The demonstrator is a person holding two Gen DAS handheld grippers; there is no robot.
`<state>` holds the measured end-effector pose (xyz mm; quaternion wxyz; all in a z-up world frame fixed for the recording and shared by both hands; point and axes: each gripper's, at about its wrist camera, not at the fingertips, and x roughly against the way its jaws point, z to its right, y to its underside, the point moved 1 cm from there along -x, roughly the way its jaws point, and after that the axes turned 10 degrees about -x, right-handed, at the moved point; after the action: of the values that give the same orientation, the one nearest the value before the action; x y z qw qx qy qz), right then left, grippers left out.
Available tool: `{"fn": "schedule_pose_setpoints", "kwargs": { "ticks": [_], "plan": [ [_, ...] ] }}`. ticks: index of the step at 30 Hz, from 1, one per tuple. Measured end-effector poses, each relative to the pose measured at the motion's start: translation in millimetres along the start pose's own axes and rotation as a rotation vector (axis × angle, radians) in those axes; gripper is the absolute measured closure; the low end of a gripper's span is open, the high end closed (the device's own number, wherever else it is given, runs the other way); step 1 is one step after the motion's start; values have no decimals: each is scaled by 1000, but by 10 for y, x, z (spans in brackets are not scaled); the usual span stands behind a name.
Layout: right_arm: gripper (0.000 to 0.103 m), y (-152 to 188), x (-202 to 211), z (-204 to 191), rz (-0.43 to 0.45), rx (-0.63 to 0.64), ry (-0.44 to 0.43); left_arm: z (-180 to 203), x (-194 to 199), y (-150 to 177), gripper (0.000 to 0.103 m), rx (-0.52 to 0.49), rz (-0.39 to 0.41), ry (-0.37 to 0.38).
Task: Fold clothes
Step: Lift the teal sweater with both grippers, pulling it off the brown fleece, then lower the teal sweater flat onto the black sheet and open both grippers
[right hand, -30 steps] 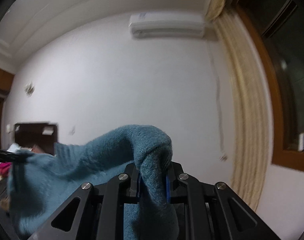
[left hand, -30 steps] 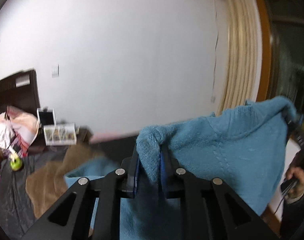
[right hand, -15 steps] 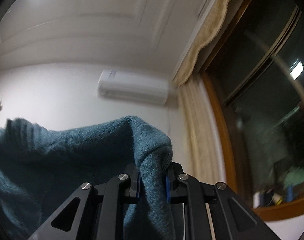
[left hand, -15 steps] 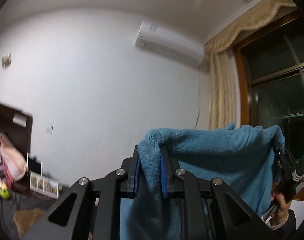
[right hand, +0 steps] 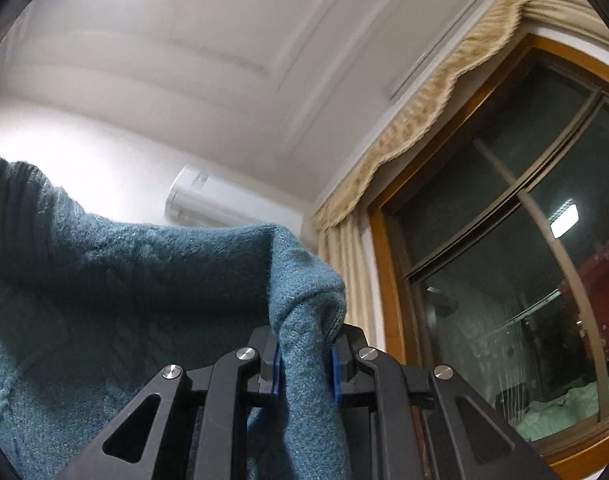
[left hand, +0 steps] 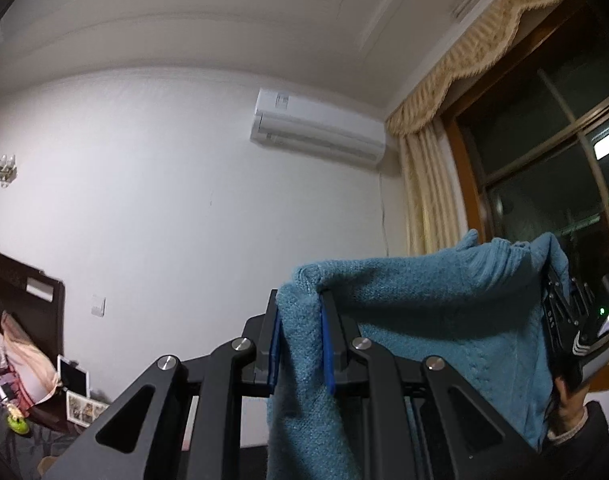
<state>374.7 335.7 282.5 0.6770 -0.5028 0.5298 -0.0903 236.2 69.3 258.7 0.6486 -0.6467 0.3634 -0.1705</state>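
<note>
Far to the left and low down you can just see the bed [left hand: 8, 444] with its heap of things. A second ago it filled more of the left view; now both cameras look up at the wall and ceiling, so you have lifted both arms high.

Your left hand-held gripper [left hand: 300, 354] is pinched tight on one top corner of the blue sweater [left hand: 444, 320]. The knit runs across to your right hand-held gripper [right hand: 304, 368], which is pinched tight on the other corner. The top edge was saggy a second ago; now it is pulled nearly straight between your two hands, and the rest hangs down in the air, off the bed.

That means the sweater is held up and spread out, not folded. It looks ready to be laid flat, but keep both grips tight, because thick knit is heavy and can slip.
</note>
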Motion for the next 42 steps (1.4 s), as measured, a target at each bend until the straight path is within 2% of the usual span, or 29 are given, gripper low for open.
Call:
{"fn": "schedule_pose_setpoints", "kwargs": {
  "ticks": [4, 10, 17, 23, 25, 28, 30, 31, 34, 38, 40, 42],
  "plan": [
    [85, 637, -326, -256, -168, 64, -79, 16, -417, 401, 84, -10, -132, -34],
    [85, 1736, -693, -791, -440, 171, -185, -159, -1384, 1316, 84, 14, -422, -103],
    [85, 3220, -1011, -1283, -805, 251, -274, -252, -2151, 2389, 84, 15, -675, -115],
    [84, 4119, -1185, -1453, -1043, 304, -306, -326, -2791, 3295, 81, 14, -887, -121],
    [82, 4291, -1222, -1474, -1102, 307, -317, -388, -2915, 3521, 80, 16, -940, -120],
    [69, 4521, -1263, -1487, -1160, 325, -307, -461, -2985, 3711, 72, 7, -991, -148],
    [40, 4646, -1281, -1466, -1165, 371, -261, -540, -3006, 3848, 62, 21, -1029, -169],
    [37, 4678, -1293, -1443, -1164, 379, -242, -595, -3005, 3911, 60, 41, -1043, -174],
    [37, 4675, -1314, -1326, -1185, 354, -214, -749, -2966, 3982, 56, 75, -1059, -192],
    [37, 4488, -1361, -1246, -1217, 266, -262, -893, -2896, 3999, 54, 105, -1065, -199],
    [37, 4419, -1161, -1446, -1215, 253, -299, -934, -2864, 3991, 53, 101, -1066, -203],
    [35, 4205, -946, -1593, -1209, 245, -350, -1018, -2863, 4014, 53, 88, -1075, -218]
  ]
}}
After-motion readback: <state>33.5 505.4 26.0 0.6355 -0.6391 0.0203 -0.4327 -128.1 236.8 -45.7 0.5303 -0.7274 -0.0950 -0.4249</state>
